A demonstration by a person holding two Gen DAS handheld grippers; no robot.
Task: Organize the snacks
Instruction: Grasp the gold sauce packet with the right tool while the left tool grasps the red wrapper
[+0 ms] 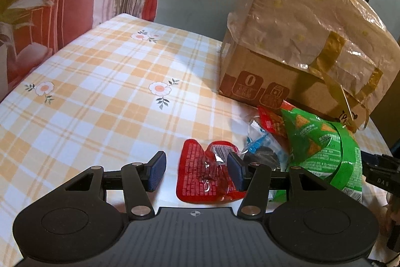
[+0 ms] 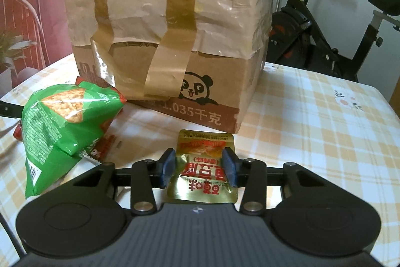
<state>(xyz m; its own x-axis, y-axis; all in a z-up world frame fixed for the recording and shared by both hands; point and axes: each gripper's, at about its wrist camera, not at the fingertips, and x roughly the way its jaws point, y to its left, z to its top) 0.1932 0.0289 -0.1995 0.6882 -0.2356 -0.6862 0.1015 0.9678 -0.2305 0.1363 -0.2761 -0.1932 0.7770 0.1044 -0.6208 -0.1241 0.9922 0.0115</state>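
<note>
Only one gold packet [image 2: 203, 167] gripped, one red packet [image 1: 200, 177] loose

The box [image 2: 212, 91] is matt brown cardboard under crinkled glossy plastic and shiny tape [image 2: 172, 59]. The gold packet [image 2: 203, 172] looks like foil, the green bag [image 1: 322, 149] glossy plastic, the checked tablecloth [image 1: 100, 91] smooth.

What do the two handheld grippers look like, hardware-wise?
Both match: the left gripper and right gripper have matte black ribbed bodies with a small crosshair mark, two round black side discs, black linkage arms with silver pivot pins, and blue textured pads. No cables or sleeves show.
</note>
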